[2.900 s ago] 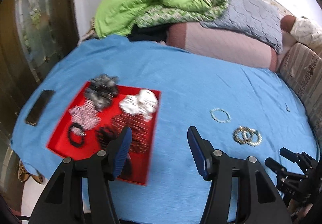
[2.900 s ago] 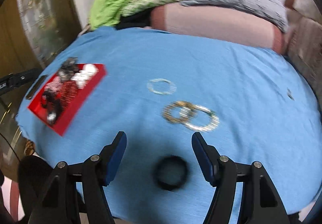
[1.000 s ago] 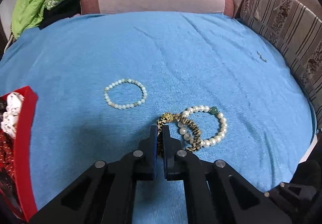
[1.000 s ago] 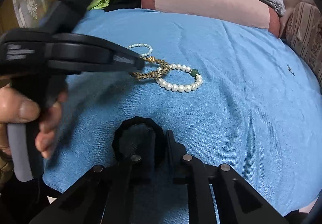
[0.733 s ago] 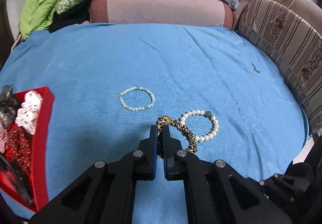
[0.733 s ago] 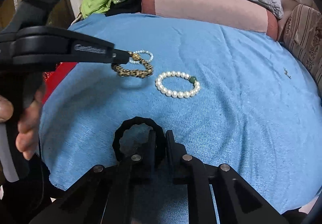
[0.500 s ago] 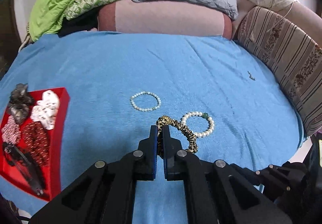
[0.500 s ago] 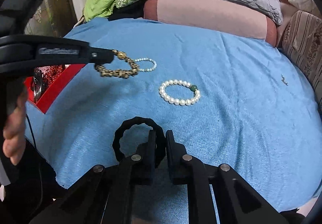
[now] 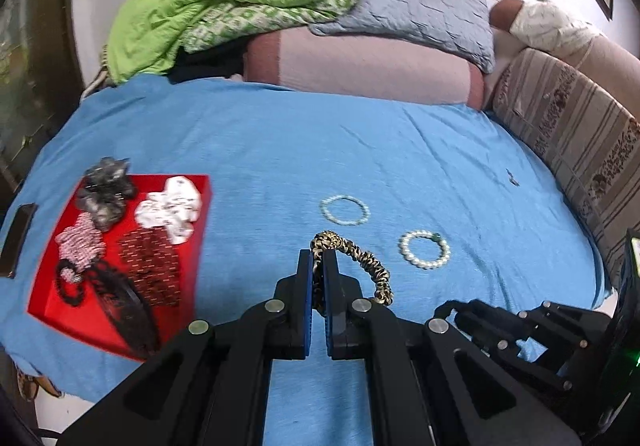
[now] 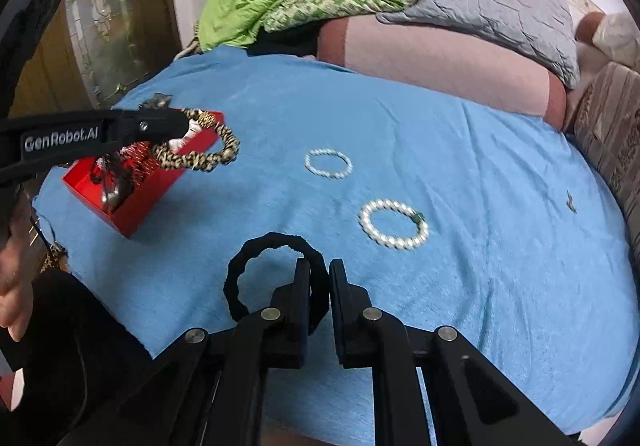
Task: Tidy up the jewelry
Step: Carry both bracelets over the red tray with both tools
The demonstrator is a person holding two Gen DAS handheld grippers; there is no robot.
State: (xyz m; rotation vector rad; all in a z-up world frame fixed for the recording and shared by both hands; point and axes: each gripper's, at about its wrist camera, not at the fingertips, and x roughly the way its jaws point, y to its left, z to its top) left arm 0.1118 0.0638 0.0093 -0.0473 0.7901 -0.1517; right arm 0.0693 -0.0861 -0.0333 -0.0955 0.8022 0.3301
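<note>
From the left wrist camera, the left gripper (image 9: 318,260) is clamped narrowly on a gold and black braided bracelet (image 9: 362,266), which loops out to the right of its fingertips, lifted above a blue bedspread (image 9: 400,149). Left of the gripper sits a red tray (image 9: 202,205) holding hair ties and other pieces. Ahead of the fingertips lies a small pale bead bracelet (image 9: 345,209) flat on the cloth, and ahead to the right a white pearl bracelet (image 9: 425,254) with one green bead. From the right wrist camera, the right gripper (image 10: 319,270) is pinched tight on a black ring-shaped hair tie (image 10: 256,266), which sticks out to its left. Far to its left, the left gripper (image 10: 182,123) holds the braided bracelet (image 10: 200,157) in the air in front of the red tray (image 10: 148,193). The pearl bracelet (image 10: 394,224) lies just ahead to the right; the bead bracelet (image 10: 328,163) lies farther ahead.
</note>
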